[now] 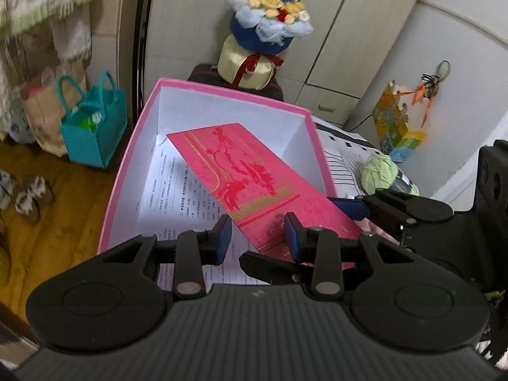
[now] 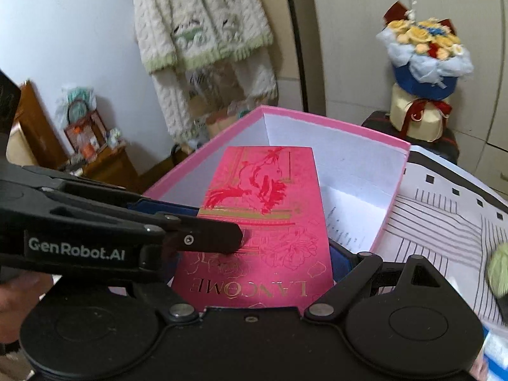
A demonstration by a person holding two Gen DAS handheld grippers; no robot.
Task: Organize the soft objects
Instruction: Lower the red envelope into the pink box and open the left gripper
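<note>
A flat pink-red Lancome bag (image 1: 250, 184) leans out of an open pink box (image 1: 133, 146) with white inner walls and printed paper in the bottom. My left gripper (image 1: 257, 238) is open, its blue pads either side of the bag's near corner. My right gripper (image 2: 254, 266) holds the bag (image 2: 266, 222) between its jaws at the near end; its left finger is hidden behind the left gripper's finger. The box rim (image 2: 333, 123) also shows in the right wrist view. A pale green yarn ball (image 1: 379, 173) lies right of the box and shows at the right edge in the right wrist view (image 2: 498, 268).
A bouquet (image 1: 270, 12) on a cream round box stands behind the pink box. A teal bag (image 1: 92, 127) sits on the wooden floor at left. A cream knit sweater (image 2: 203, 31) hangs on the wall. Striped printed sheets (image 2: 444, 209) lie right of the box.
</note>
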